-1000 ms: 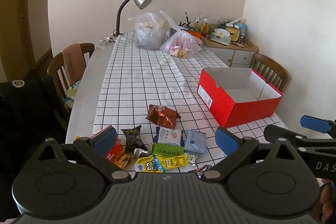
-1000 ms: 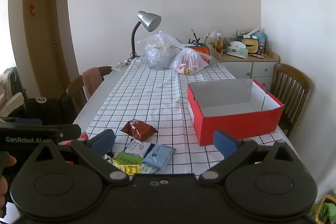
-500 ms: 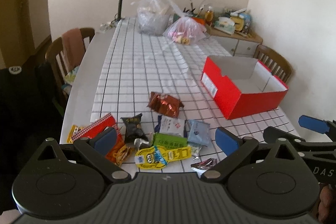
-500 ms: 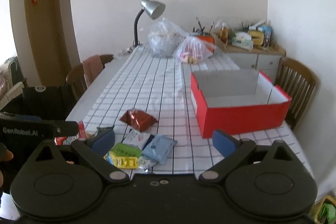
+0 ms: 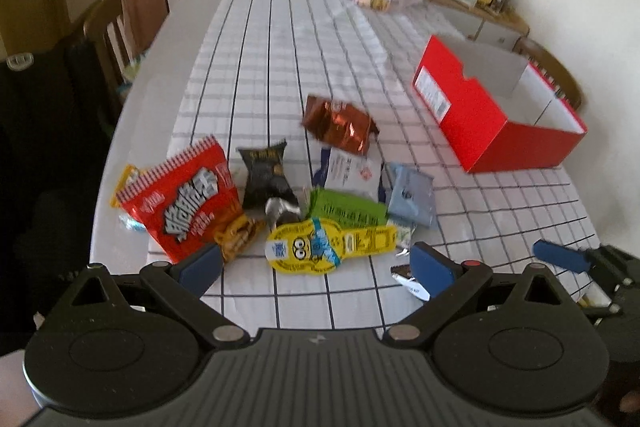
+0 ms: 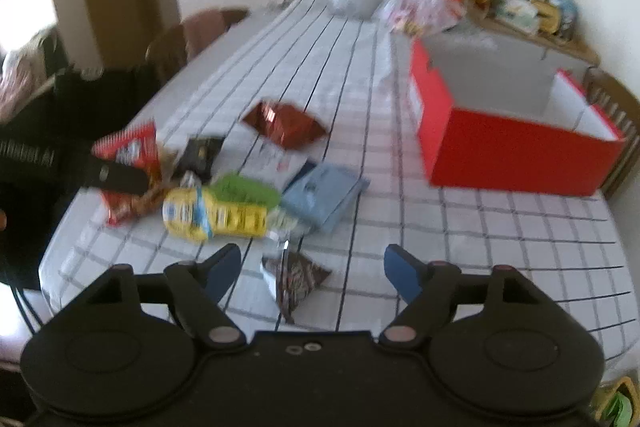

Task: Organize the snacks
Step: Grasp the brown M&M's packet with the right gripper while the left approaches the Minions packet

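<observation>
Several crinkled foil snack packets, among them a yellow cartoon-faced pouch (image 5: pixel 320 247), lie near an open red cardboard box (image 5: pixel 488 119); left gripper (image 5: pixel 316 265) and right gripper (image 6: pixel 312 267) both released.

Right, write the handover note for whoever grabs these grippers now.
Left gripper: open, empty, low over the near edge of the snack pile, by the yellow pouch.
Right gripper: open, empty, over the small brown packet at the near table edge.
Snacks: all loose on the checked cloth: red bag, black packet, green packet, blue packet, copper bag.
Red box: open, to the right; what shows of its inside is empty.
Done: nothing boxed.
Left: every snack, probably into the box.
</observation>
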Tool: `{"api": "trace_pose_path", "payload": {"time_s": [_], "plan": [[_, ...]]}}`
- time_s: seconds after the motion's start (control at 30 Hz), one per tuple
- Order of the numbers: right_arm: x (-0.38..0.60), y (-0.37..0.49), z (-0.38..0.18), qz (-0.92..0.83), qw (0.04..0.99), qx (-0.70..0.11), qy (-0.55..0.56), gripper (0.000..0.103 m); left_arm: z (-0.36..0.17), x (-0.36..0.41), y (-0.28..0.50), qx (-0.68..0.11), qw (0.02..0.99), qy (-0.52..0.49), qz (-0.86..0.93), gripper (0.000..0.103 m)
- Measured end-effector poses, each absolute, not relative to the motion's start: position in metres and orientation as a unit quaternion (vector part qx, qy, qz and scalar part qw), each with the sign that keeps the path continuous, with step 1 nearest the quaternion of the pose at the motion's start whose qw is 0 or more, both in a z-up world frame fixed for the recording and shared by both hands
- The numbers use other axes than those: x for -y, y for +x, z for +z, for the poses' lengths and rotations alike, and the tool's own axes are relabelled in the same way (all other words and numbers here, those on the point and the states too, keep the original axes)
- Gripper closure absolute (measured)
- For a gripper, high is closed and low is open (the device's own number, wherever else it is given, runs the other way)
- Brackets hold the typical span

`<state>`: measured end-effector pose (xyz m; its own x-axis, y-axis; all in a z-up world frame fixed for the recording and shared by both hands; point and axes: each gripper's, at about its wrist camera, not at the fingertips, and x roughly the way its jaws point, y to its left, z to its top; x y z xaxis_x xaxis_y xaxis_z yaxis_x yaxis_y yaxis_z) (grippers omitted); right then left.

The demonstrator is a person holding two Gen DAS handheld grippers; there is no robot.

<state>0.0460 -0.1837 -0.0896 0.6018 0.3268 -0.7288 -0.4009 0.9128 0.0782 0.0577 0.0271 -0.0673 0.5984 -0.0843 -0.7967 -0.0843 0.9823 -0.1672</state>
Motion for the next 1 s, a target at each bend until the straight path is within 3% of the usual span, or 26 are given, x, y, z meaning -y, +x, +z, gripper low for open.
{"api": "trace_pose_path", "payload": {"time_s": [0.33,0.63,1.0], "plan": [[0.166,0.058,-0.122,0.243,0.864,-0.433,-0.079,0.038,-0.112,-0.028,0.099,-0.510,0.853,-0.108,0.022,0.003],[0.161,0.068,-0.131,0.264,0.856,-0.436,-0.086,0.038,-0.133,-0.055,0.125,-0.545,0.808,-0.213,0.072,0.003],[0.156,0.077,-0.142,0.285,0.842,-0.447,-0.101,0.040,-0.150,-0.060,0.144,-0.554,0.781,-0.267,0.109,0.003]]}}
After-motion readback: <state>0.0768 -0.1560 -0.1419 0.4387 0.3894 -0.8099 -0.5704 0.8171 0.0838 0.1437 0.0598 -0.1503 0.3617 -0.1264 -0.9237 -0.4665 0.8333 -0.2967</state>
